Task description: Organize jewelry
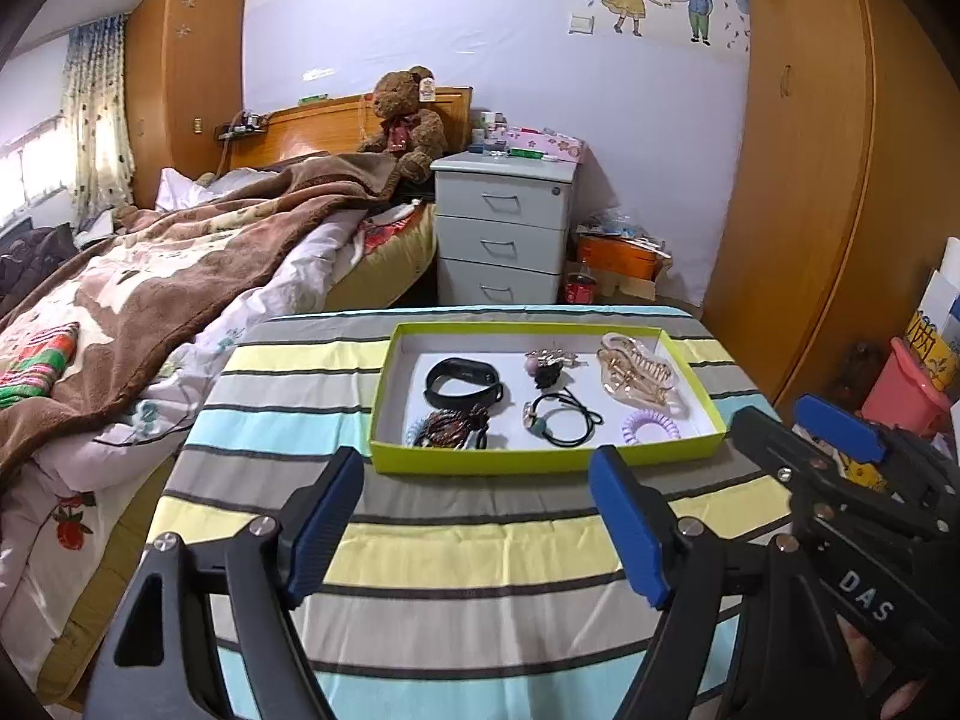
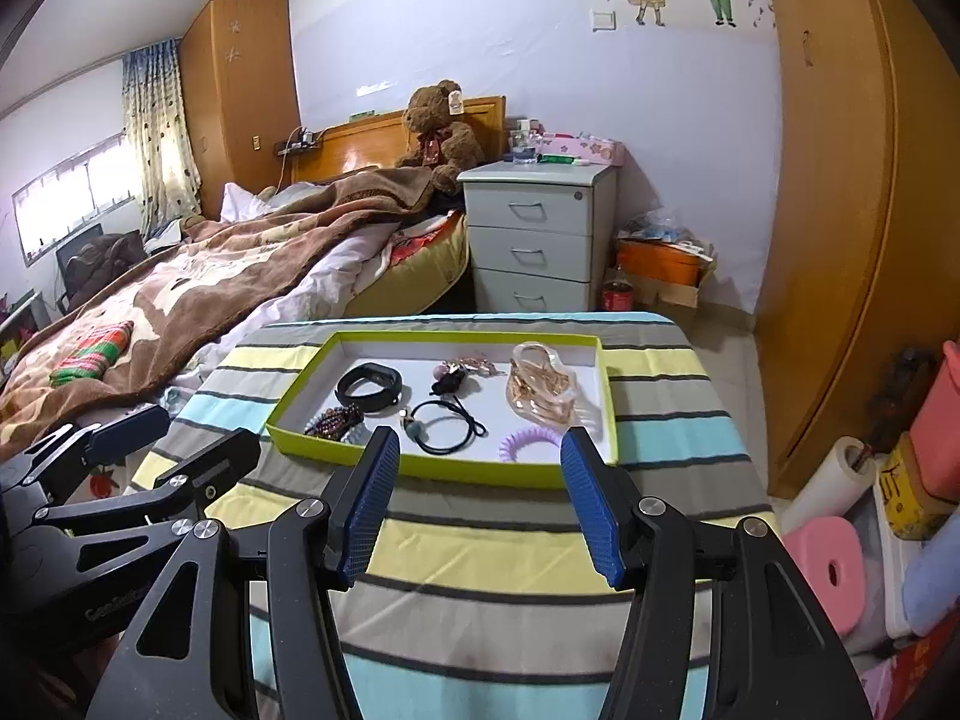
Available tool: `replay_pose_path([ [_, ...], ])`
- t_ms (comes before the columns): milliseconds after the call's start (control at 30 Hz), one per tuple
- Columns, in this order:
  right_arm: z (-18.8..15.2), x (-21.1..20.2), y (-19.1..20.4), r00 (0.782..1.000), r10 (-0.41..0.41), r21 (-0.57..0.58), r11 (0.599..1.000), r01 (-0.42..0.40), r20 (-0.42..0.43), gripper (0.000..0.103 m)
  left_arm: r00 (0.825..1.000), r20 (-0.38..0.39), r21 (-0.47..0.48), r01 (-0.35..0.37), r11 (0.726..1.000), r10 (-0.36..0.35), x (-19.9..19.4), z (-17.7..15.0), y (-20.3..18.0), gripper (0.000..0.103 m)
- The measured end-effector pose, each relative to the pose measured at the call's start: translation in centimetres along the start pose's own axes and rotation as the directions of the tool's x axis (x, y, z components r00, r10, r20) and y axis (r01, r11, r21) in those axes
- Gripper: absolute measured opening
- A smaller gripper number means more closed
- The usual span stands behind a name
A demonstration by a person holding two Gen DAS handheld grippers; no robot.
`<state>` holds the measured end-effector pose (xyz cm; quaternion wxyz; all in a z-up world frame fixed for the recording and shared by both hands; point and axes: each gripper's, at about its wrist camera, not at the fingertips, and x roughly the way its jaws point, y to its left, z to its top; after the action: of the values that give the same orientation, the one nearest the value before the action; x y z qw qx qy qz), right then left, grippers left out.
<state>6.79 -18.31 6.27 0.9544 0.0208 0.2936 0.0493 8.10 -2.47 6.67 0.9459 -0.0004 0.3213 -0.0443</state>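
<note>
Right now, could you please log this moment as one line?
left tongs open | right tongs open | both empty | yellow-green cardboard tray holds jewelry

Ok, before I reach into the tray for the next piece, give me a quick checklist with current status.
1. Left tool open and holding nothing: ok.
2. Right tool open and holding nothing: ok.
3. Green tray flat on the striped cloth, fully in view: ok.
4. Purple coil hair tie lies apart from its neighbours, near the front wall: ok.
5. Beaded bracelets bunched together with other pieces in the front left corner, hard to single out: not ok.
6. Whether the black hair tie is tangled with the charm beside it: cannot tell.
</note>
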Motion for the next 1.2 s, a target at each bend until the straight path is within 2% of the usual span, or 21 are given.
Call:
replay_pose_path([
  [367, -1.8, -1.7, 0.1, 0.999, -0.034, -0.005, 0.999, 0.034, 0.016, 0.057, 0.999, 0.029, 0.012, -0.036, 0.999, 0.035, -1.8, -1.4, -0.5, 0.082],
  [700, -2.0, -2.5, 0.4, 1.0, -0.014, 0.005, 1.0, 0.014, 0.023, 0.057, 0.999, 0.019, -0.01, -0.039, 0.999, 0.039, -2.3, -1.8, -0.5, 0.084],
  [800, -2.0, -2.6, 0.4, 1.0, -0.012, 0.006, 1.0, 0.012, 0.024, 0.057, 1.0, 0.012, -0.017, -0.021, 1.0, 0.021, -2.4, -1.9, -0.4, 0.085],
  [1200, -2.1, -2.8, 0.5, 0.999, -0.013, 0.011, 1.0, 0.013, 0.03, 0.057, 0.998, 0.006, -0.018, -0.058, 0.998, 0.059, -2.3, -2.0, -0.3, 0.087],
])
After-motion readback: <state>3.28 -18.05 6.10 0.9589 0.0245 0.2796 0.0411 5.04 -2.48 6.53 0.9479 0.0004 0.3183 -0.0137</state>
